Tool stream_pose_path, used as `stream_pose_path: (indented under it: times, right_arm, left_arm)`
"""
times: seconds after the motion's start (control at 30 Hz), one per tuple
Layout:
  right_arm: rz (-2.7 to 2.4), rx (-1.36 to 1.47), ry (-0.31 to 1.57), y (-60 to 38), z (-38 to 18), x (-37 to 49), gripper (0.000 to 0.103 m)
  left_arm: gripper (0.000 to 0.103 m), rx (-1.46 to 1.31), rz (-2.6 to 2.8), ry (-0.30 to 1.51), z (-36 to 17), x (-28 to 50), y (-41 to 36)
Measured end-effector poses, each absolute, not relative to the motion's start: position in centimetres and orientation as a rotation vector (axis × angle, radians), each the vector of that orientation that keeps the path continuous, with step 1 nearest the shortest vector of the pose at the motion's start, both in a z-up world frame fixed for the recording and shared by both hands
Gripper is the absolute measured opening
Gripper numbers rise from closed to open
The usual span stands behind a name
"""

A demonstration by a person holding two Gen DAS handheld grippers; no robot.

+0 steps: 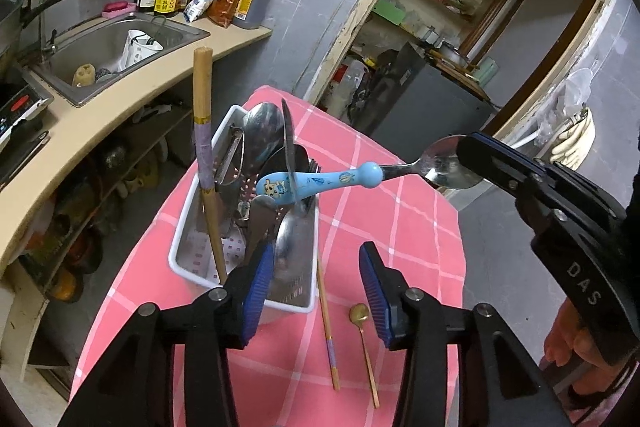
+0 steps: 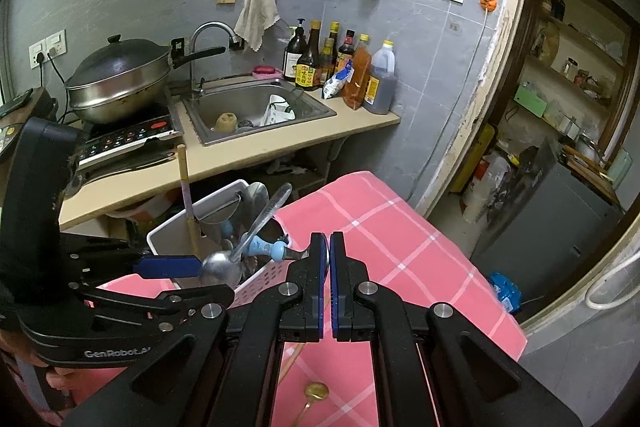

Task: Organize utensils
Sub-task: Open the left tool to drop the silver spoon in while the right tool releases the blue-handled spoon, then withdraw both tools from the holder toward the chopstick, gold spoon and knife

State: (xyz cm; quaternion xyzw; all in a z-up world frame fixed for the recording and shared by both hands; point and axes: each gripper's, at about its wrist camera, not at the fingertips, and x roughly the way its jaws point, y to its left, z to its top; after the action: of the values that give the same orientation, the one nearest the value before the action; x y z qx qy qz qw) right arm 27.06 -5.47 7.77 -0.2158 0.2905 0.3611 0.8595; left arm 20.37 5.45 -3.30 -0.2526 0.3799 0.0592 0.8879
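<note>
the blue-handled spoon [image 1: 320,183] is a light, stiff thing: a smooth metal bowl and neck joined to a fat, glossy plastic handle printed with cartoon figures, and i judge it slippery at the metal end and surest to hold on the thick handle or at the knob where handle meets neck. at this moment the right gripper [image 2: 329,255] has its jaws closed flat on the spoon's bowl, so the spoon sticks out sideways from it with the handle reaching over the white utensil basket [image 1: 188,211], which stands just ahead of the left gripper [image 1: 316,291]. the left gripper's blue pads stand partly apart with nothing pressed between them; its left pad sits at the near rim of the basket, beside a large metal ladle [image 1: 292,235] whose handle leans out toward the right gripper. inside the basket, beyond the left gripper, are a tall wooden chopstick [image 1: 204,147] with a lilac band, a peeler and more steel pieces, all hard and likely to clatter. on the pink checked cloth [image 1: 400,227], right under the left gripper's open jaws, lie a second chopstick [image 1: 328,331] and a small gold spoon [image 1: 364,327], both thin, light and flat to the cloth, so harder to pick up. readable writing: "das" on the right gripper's body in the left view, "genrobot.a" on the left gripper's body in the right view; the bottle labels by the sink are too small to read.
</note>
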Motion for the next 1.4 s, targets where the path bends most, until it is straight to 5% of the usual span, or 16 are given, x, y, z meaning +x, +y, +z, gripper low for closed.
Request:
stream_pose_path:
  times: [0.13,0.6,0.77,0.93,1.07,1.23,1.4]
  right_arm:
    - [0.759,-0.454,0.61,-5.4,7.7,27.1,0.002]
    - [0.815,-0.375,0.672,-4.6,7.6,28.0,0.004]
    - [0.845,-0.227,0.71,-5.0,6.9,28.8,0.006]
    - [0.84,-0.044,0.702,-7.4,6.4,28.7,0.042]
    - [0.757,0.036,0.666,-10.1,6.2,27.6,0.047]
    - [0.593,0.083,0.6,-14.4,5.6,25.5,0.088]
    - [0.431,0.066,0.604,-18.6,3.2,22.4,0.097]
  left_arm:
    - [0.056,-0.539,0.113,0.78,-2.8,19.7,5.6]
    - [0.063,-0.55,0.122,0.68,-1.4,16.4,7.6]
    - [0.073,-0.528,0.17,0.625,-0.5,15.0,8.7]
    - [0.076,-0.507,0.199,0.61,-0.1,14.3,9.5]
    - [0.079,-0.499,0.2,0.605,-0.2,14.1,9.3]
    - [0.088,-0.452,0.172,0.581,0.0,13.8,8.0]
    - [0.096,-0.394,0.113,0.578,-0.5,13.3,6.1]
